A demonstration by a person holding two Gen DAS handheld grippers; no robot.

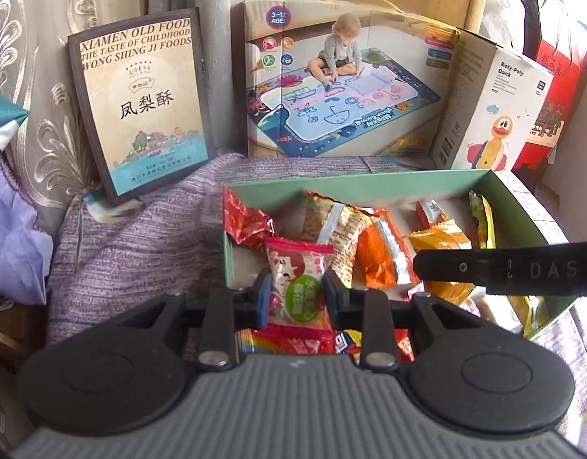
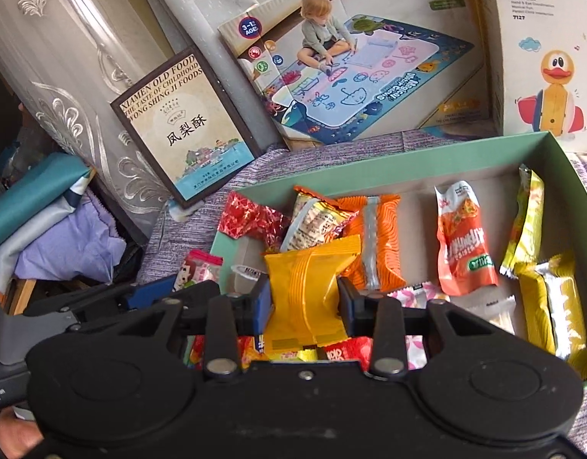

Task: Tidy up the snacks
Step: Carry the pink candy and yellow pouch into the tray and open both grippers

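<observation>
Grippers, two, each clamping one packet: pink, yellow; perhaps ten more in green box.

Under my fingers the surface is draped in a purple woven cloth, though what lies beneath the cloth I can't make out. On it sits the green box, open-topped and holding snack packets. Behind it on the cloth stand the brown-framed pastry box, the drawing-mat box and the Roly-Poly Duck box, the first leaning on the curtain.
</observation>
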